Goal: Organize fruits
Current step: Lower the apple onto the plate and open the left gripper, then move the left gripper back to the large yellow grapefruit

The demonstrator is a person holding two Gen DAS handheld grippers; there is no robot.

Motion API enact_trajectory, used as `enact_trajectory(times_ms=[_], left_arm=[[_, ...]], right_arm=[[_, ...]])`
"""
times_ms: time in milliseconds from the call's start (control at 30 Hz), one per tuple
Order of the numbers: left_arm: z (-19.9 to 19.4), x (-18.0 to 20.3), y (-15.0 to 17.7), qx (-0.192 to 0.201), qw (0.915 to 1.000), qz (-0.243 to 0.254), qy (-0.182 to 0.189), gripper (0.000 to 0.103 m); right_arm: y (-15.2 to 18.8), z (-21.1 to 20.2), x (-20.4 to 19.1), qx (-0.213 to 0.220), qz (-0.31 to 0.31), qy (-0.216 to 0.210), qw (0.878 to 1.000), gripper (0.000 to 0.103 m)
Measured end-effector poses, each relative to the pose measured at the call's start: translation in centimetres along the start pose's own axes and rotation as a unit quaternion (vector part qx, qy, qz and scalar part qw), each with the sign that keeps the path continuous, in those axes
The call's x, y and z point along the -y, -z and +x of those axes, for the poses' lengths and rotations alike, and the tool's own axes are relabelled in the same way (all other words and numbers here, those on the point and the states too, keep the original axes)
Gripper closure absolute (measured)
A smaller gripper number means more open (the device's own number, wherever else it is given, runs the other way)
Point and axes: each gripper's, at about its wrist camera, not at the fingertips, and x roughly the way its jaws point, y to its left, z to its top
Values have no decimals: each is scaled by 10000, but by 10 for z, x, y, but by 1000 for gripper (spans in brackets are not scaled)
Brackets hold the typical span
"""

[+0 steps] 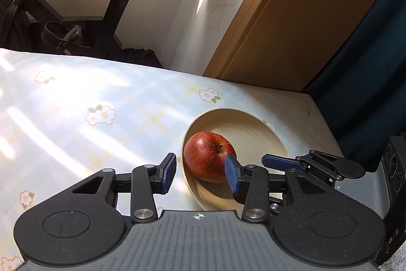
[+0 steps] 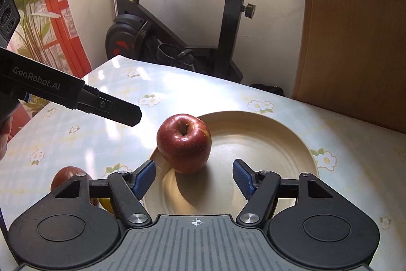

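Right gripper: the right gripper (image 2: 194,175) stood with its jaws apart and nothing between the pads; they touched no fruit.
Left gripper: the left gripper (image 1: 200,173) also stood apart and empty, its right pad lying in front of the apple in that view, contact not clear.
Key relation: the apple (image 2: 184,143) lay just ahead of the right gripper, a little left of the jaw centreline, stem end up; it is round, so no long axis constrained the approach.
Nearer hand: judged from both views, the right gripper sat more squarely behind the apple; the left came in from the side.
Apple's place: inside the plate (image 2: 266,133), against its left rim.
Other fruit: a second apple (image 2: 66,175) and something yellow (image 2: 107,205) lay off the plate, near the table's near-left part, mostly hidden by the right gripper.
Next move, as judgement: those hidden fruits probably remained to be brought to the plate.
Surface: a table (image 2: 106,141) under a glossy flowered cloth, sunlit.
Room: an exercise bike (image 2: 177,24) beyond the far edge, a wooden panel (image 2: 355,29) at the right.
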Motion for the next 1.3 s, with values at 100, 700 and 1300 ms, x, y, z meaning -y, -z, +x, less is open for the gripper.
enact_trajectory(times_ms=[100, 700, 1300], left_arm=[[-20, 8, 11, 104, 9993, 213, -278, 59], [-86, 15, 75, 580, 9931, 304, -977, 59], [-131, -33, 92, 573, 9885, 352, -1353, 59]], right_arm=[[10, -18, -1, 71, 168, 92, 9998, 40], [62, -81, -22, 487, 944, 909, 9902, 44], [82, -67, -95, 149, 584, 394, 9974, 44]])
